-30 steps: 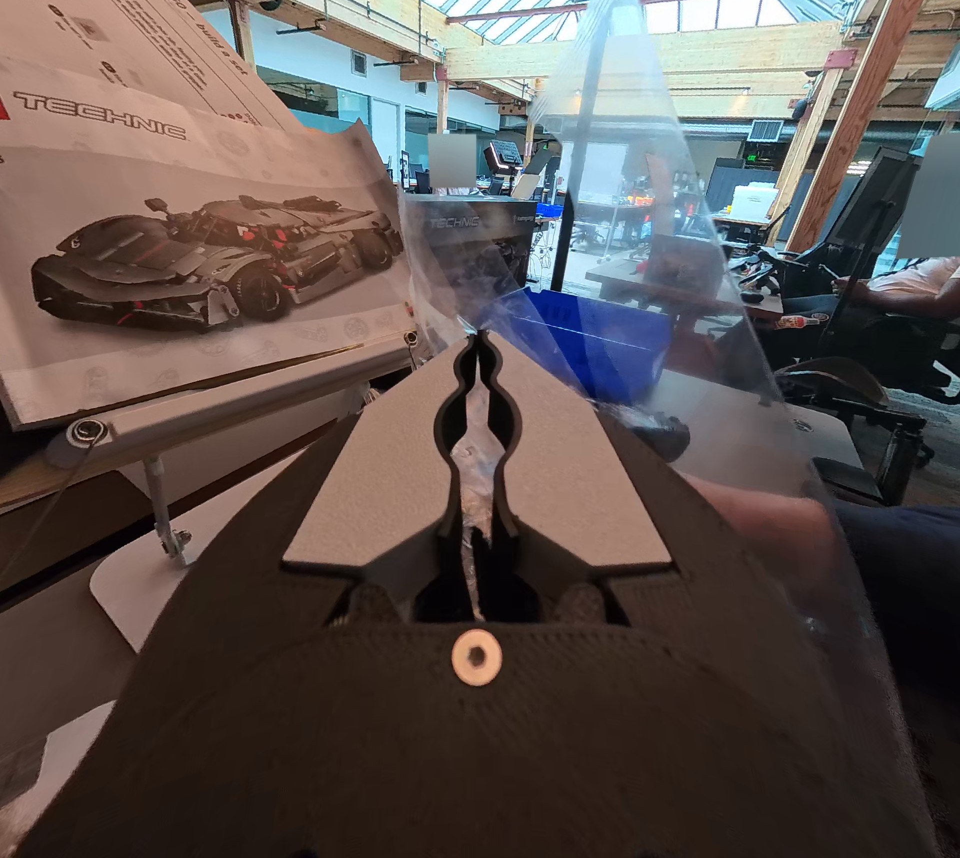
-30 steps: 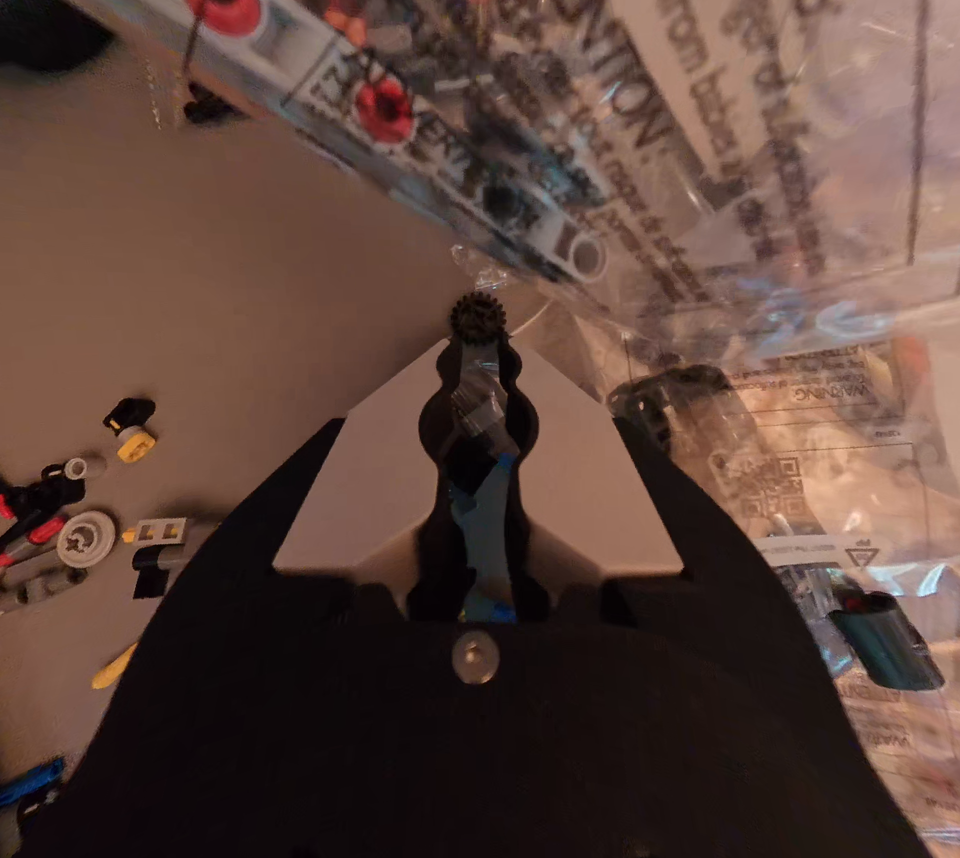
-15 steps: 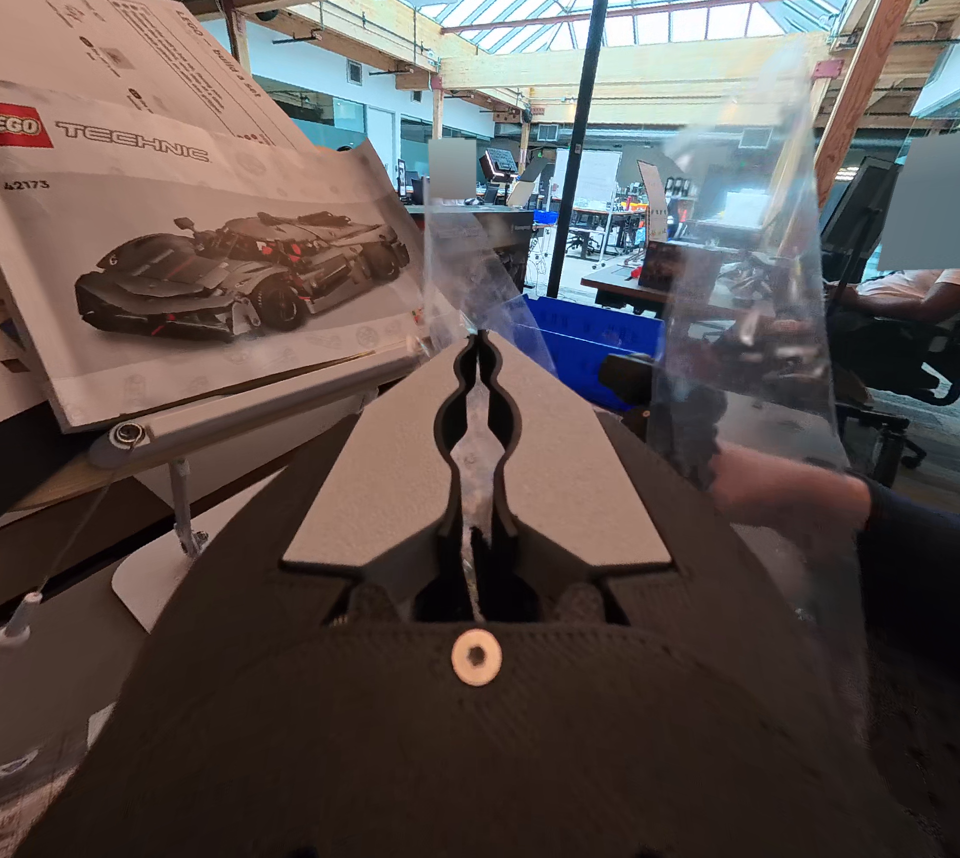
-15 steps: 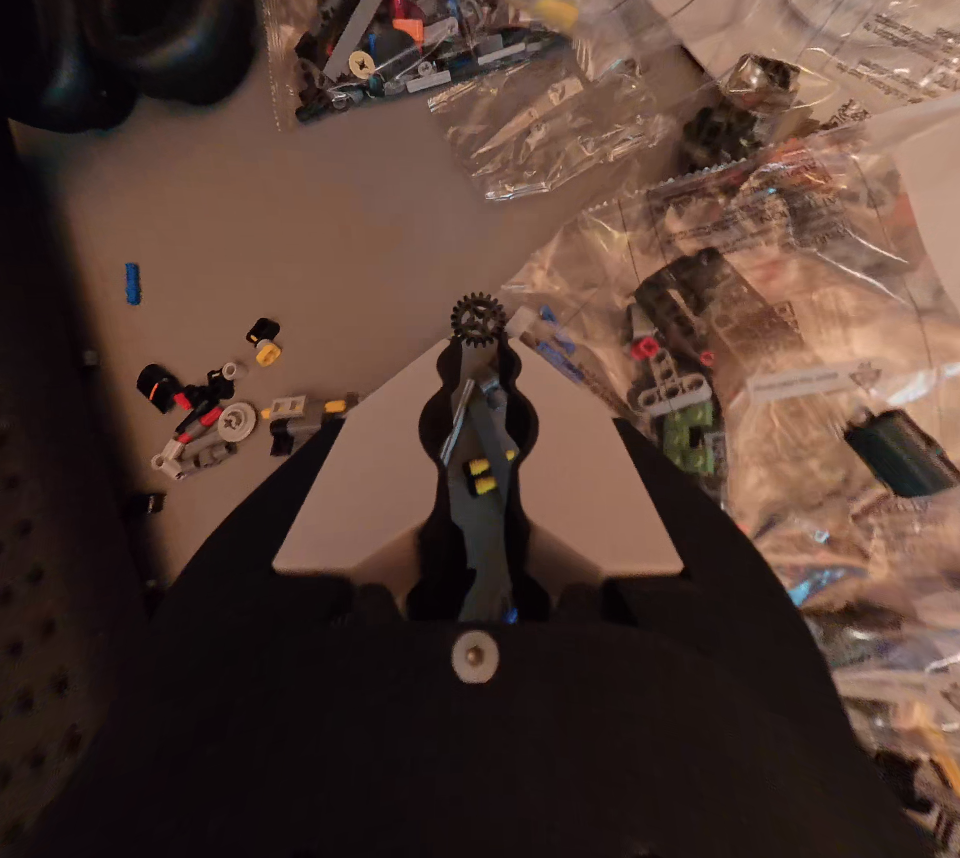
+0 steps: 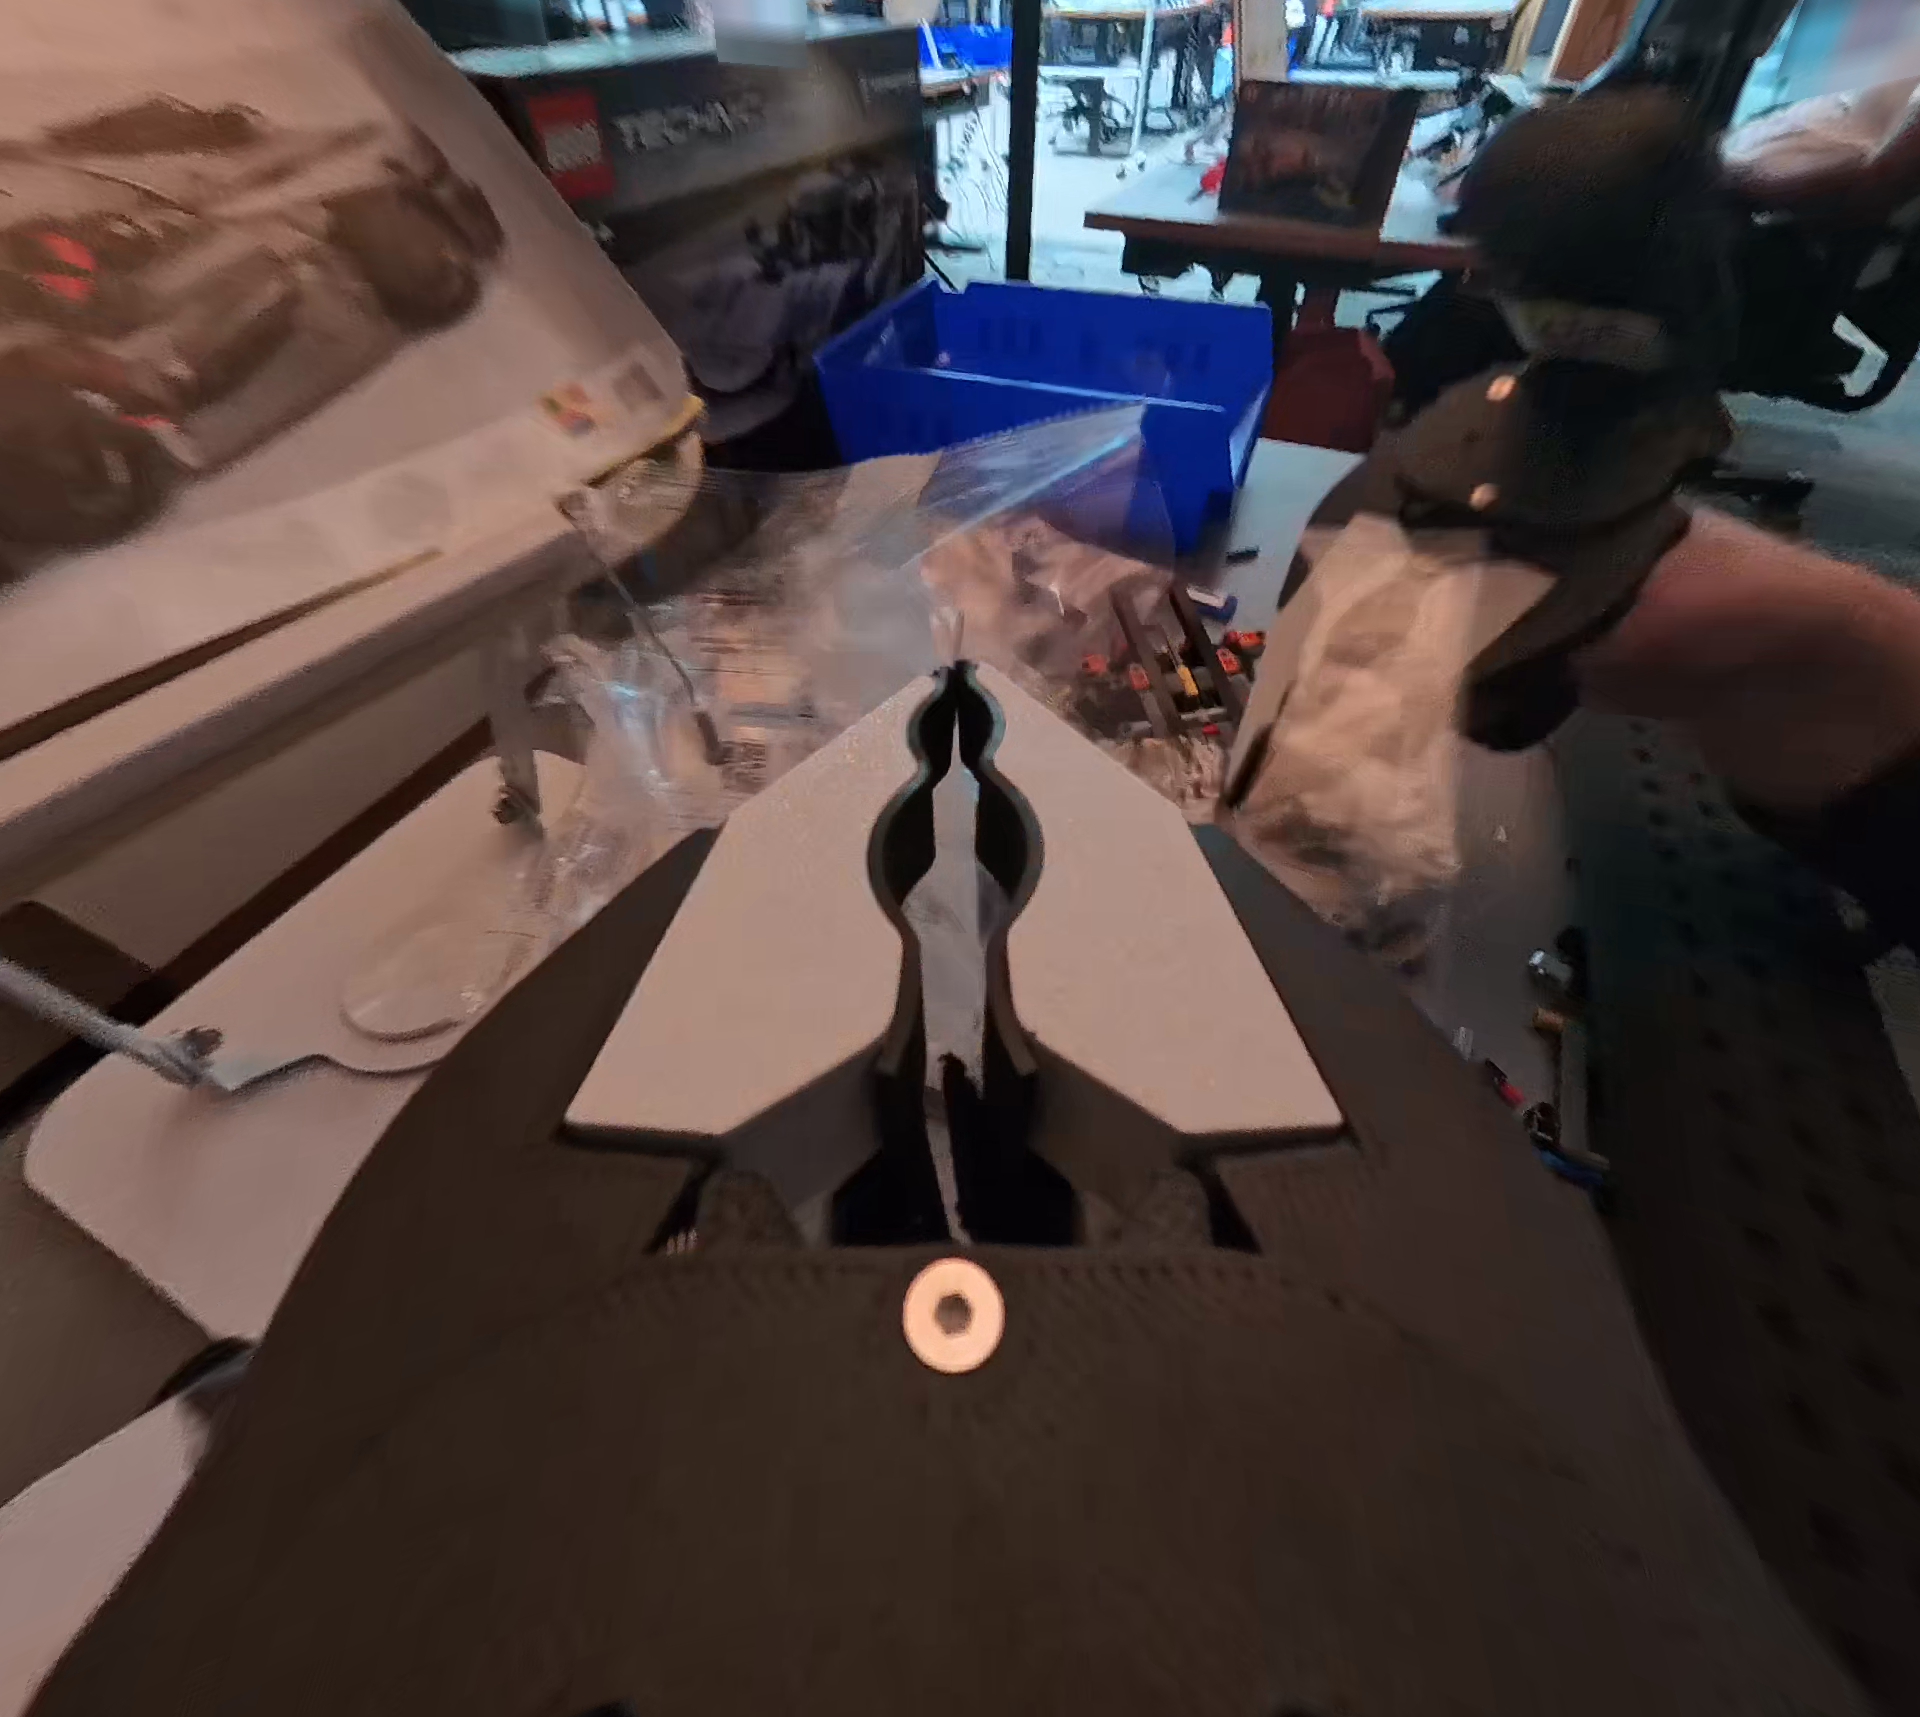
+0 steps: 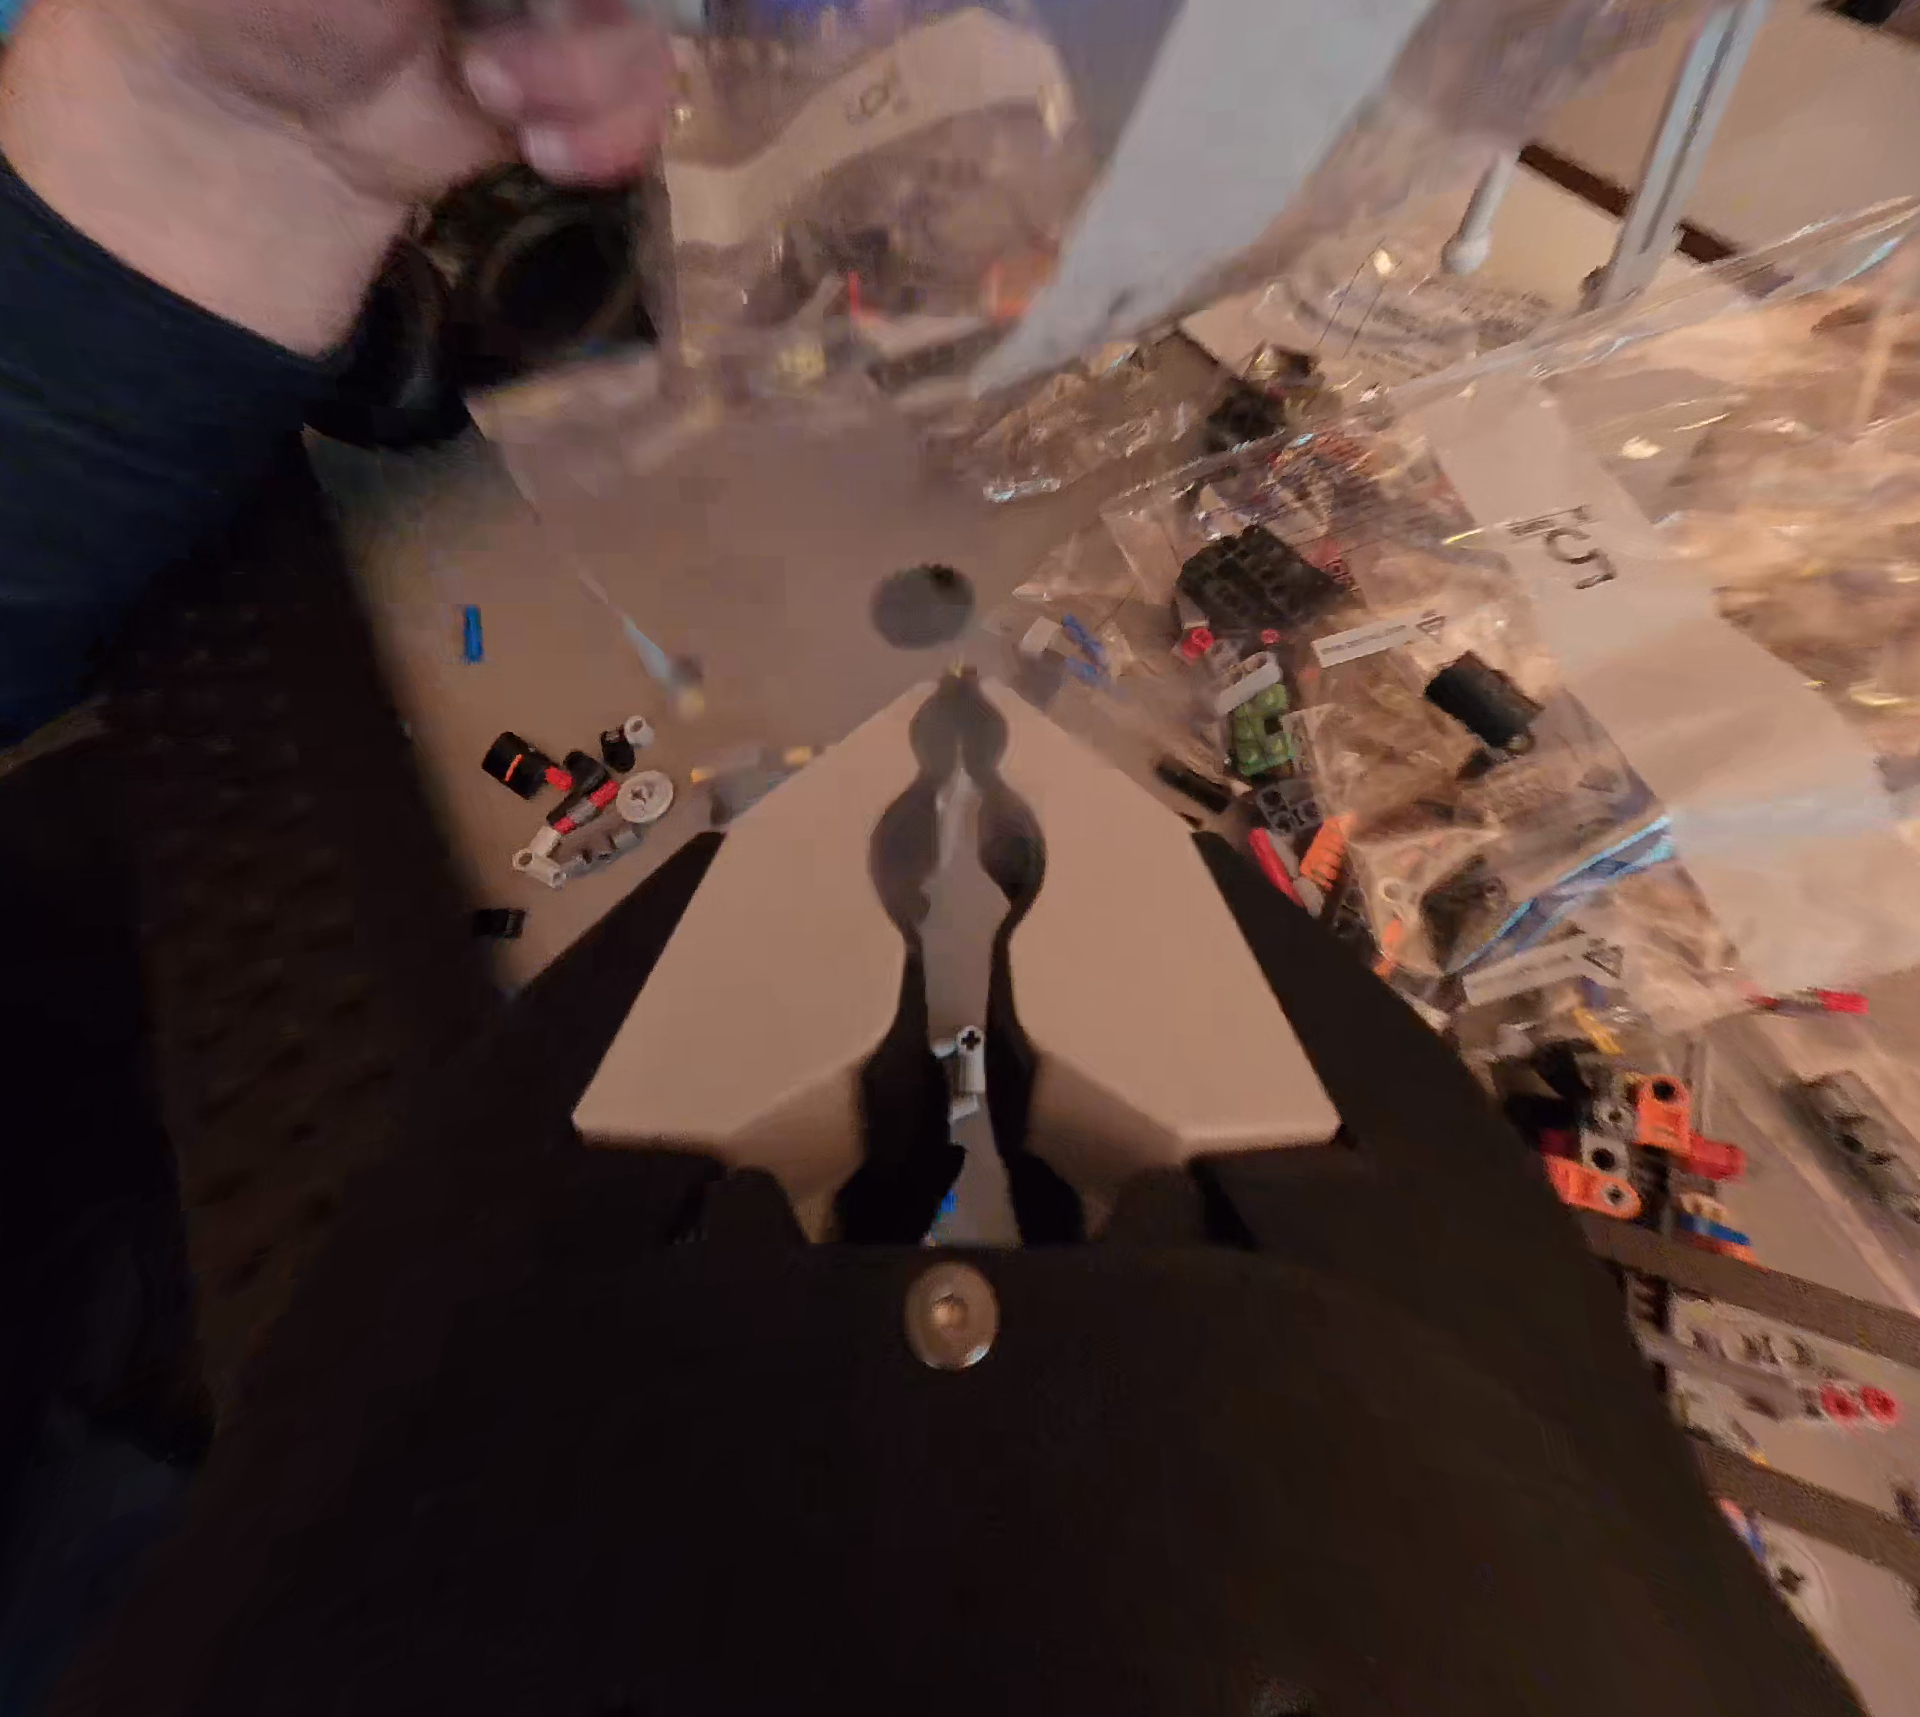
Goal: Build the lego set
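My left gripper (image 5: 958,675) is shut on a clear, empty-looking plastic bag (image 5: 831,545) that droops forward over the table. The same bag shows in the right wrist view (image 6: 831,213), hanging from the left hand (image 6: 260,109). My right gripper (image 6: 961,680) is shut, with a small black gear (image 6: 923,607), blurred, at its tips above the table. Sealed bags of Lego parts (image 6: 1351,680) lie to its right. Loose small pieces (image 6: 582,794) lie to its left. The instruction booklet (image 5: 260,265) leans on a stand at the left.
A blue bin (image 5: 1039,379) and the set's dark box (image 5: 707,140) stand at the back. A part-built black and orange assembly (image 6: 1621,1137) lies at the right. Black tyres (image 6: 540,265) sit behind the left hand. The right hand (image 5: 1766,659) is at the right. The grippers' ends are close to 12 cm from one another.
My left gripper has tipped down and the bag has dropped from held high to drooping over the table. The right gripper has moved over the table with the gear at its tips.
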